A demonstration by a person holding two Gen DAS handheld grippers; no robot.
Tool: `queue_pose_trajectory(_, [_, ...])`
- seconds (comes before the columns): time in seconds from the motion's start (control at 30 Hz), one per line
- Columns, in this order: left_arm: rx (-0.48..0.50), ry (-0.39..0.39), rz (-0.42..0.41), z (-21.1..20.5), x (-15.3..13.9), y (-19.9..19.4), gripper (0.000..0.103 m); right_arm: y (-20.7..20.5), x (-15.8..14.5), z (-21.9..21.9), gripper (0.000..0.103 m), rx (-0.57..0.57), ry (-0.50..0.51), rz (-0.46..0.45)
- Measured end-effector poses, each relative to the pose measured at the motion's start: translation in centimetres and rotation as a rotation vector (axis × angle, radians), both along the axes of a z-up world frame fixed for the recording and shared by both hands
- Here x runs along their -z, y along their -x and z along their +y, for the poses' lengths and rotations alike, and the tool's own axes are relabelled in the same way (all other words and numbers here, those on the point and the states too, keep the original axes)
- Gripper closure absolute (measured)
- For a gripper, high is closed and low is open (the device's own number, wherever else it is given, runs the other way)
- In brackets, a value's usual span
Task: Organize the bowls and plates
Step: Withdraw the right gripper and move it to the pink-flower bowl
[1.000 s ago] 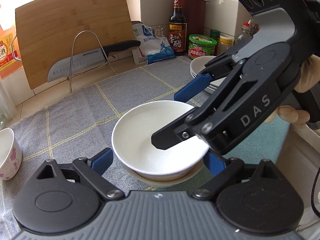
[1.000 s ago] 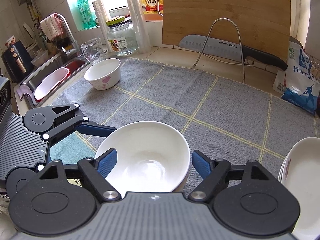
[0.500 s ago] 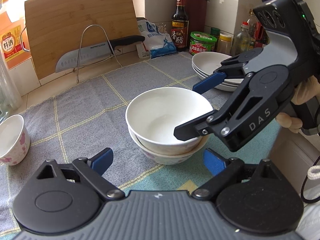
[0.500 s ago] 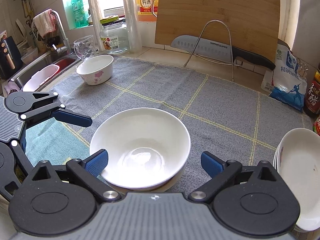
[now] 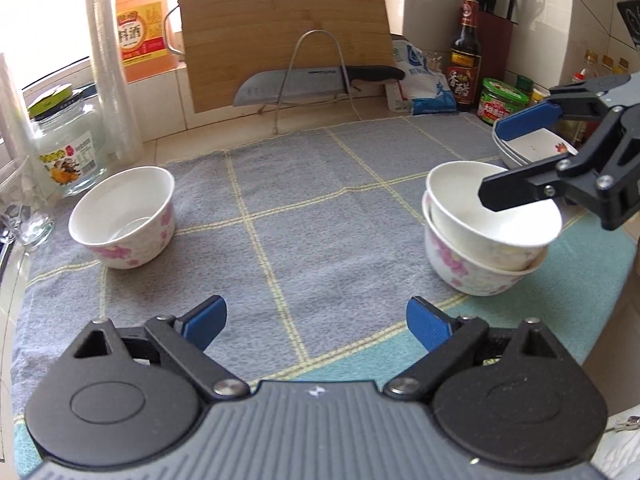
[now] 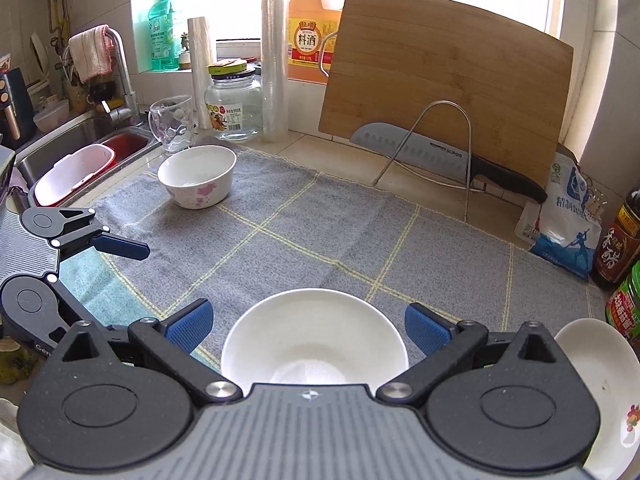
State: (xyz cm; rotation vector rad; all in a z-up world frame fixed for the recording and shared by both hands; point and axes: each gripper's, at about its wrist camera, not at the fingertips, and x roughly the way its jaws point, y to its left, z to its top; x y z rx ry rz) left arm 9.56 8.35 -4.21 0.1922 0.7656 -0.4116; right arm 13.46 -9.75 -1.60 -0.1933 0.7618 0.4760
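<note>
Swung away from the nested floral bowls (image 5: 486,236) toward the lone floral bowl (image 5: 122,216) near the mat's (image 5: 320,184) left edge: left gripper (image 5: 316,320) spread, empty. Right gripper (image 6: 306,326) opening, pads clear, probably just released.

Both the left gripper (image 5: 316,320) and right gripper (image 6: 308,322) show black linkages, silver screws, blue pads

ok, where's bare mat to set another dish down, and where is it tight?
Free: the grey mat between the lone bowl and the stacked bowls, back to the knife rack. Tight: right edge, where the stack sits by the plates, jars behind, under the right claw, whose jaws are opening around nothing.
</note>
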Motion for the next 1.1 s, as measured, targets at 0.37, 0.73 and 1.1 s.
queue_pose_trajectory(0.37, [-0.166,-0.065,-0.078,6.9,0.9,-3.8,0.006,-3.8,0.6,7.4,0.000,-0.070,0.002,0.024])
queue_pose_trajectory(0.73, [-0.178,-0.073,-0.135,9.4,1.9,-7.5,0.006,-8.9,1.4,13.0,0.000,-0.179,-0.003,0.041])
queue_pose_trajectory(1.1, [-0.148,-0.060,-0.156,9.8,2.7,-10.0,0.007,-15.0,3.2,15.7,0.000,-0.244,-0.029,0.108])
